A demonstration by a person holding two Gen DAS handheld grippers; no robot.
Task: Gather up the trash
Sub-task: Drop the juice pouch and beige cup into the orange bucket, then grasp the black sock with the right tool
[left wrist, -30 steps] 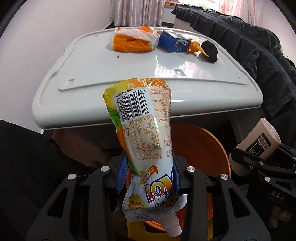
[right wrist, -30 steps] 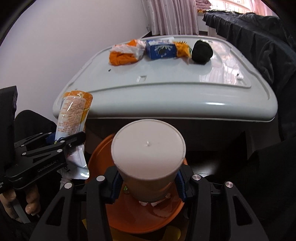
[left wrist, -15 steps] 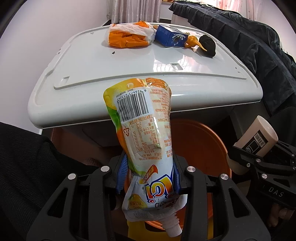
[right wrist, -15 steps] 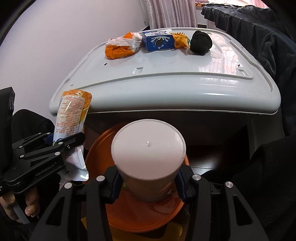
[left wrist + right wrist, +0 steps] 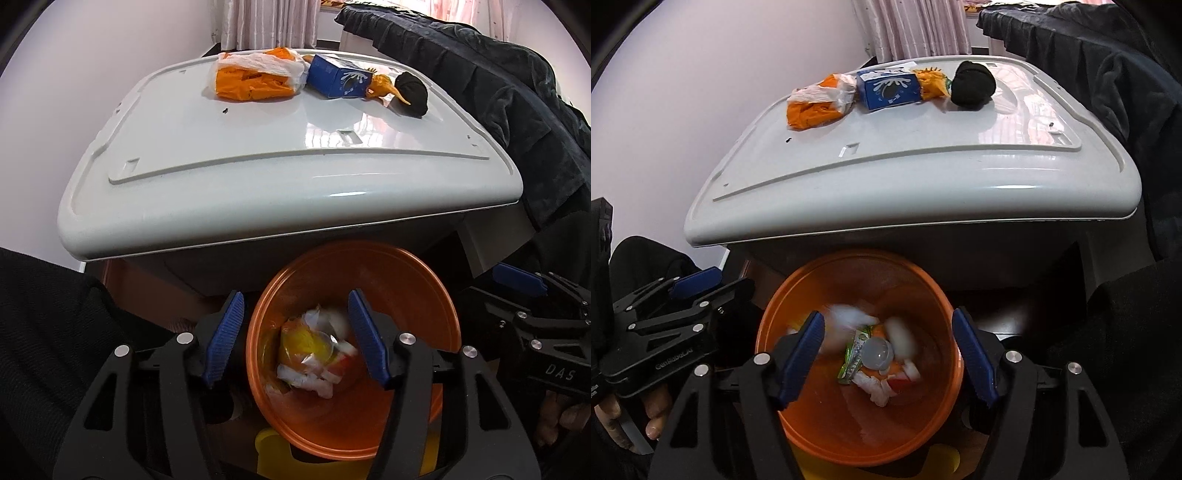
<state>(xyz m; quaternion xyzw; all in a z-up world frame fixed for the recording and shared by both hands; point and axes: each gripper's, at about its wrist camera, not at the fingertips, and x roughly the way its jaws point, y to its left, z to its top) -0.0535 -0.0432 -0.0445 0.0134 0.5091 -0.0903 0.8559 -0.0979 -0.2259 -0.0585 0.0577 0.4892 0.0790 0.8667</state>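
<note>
An orange bin (image 5: 436,295) stands below the table's front edge; it also shows in the right wrist view (image 5: 923,284). Trash lies in it: a juice pouch (image 5: 306,343), blurred, and a cup (image 5: 877,354) among wrappers. My left gripper (image 5: 297,338) is open and empty above the bin. My right gripper (image 5: 890,358) is open and empty above the bin too. On the white table (image 5: 258,140) lie an orange bag (image 5: 255,79), a blue carton (image 5: 338,77), an orange wrapper (image 5: 384,83) and a black ball (image 5: 412,92).
Dark cloth (image 5: 498,92) hangs over furniture to the right of the table. A curtain (image 5: 273,22) hangs behind it. A yellow object (image 5: 273,454) sits under the bin. The table's front edge overhangs the bin's far side.
Both grippers have opened. The juice pouch has dropped from the left gripper and the cup from the right into the orange bin.
</note>
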